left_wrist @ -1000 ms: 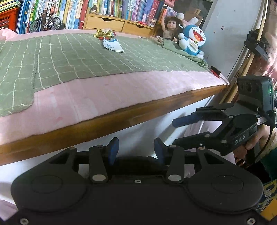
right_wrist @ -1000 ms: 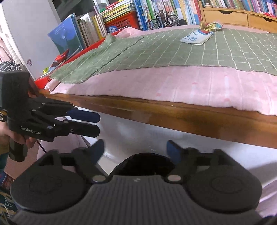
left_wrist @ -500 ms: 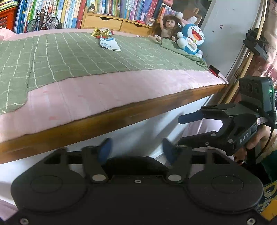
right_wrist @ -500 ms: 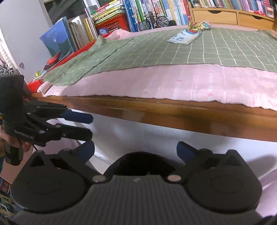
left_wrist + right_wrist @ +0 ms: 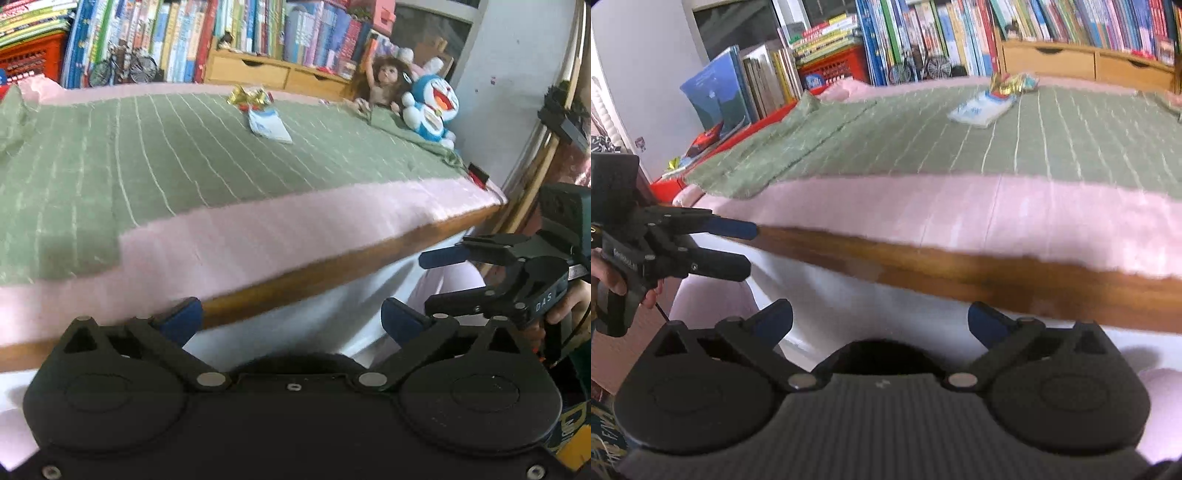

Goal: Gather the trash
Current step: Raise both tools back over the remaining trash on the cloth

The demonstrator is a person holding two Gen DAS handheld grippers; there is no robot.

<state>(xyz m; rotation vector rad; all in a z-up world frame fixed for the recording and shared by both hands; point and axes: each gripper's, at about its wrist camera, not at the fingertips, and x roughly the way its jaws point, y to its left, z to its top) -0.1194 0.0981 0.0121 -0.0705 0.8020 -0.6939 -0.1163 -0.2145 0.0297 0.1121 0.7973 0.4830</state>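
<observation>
A white and blue wrapper (image 5: 269, 125) (image 5: 982, 109) lies flat on the green blanket (image 5: 147, 158) at the far side of the bed. A crumpled gold wrapper (image 5: 248, 96) (image 5: 1010, 84) sits just behind it. My left gripper (image 5: 291, 321) (image 5: 737, 249) is open and empty, low in front of the bed's wooden edge (image 5: 332, 269). My right gripper (image 5: 881, 323) (image 5: 439, 278) is also open and empty, beside the left one on its right. Both are well short of the wrappers.
A pink sheet (image 5: 997, 214) covers the bed under the blanket. Books (image 5: 177, 37) and a wooden drawer box (image 5: 1082, 62) line the back. A doll (image 5: 384, 88) and a blue plush toy (image 5: 432, 107) sit at the far right corner. A red crate (image 5: 831, 70) stands at the left.
Both grippers have opened wider and risen, coming closer to the bed. The wrappers have not moved.
</observation>
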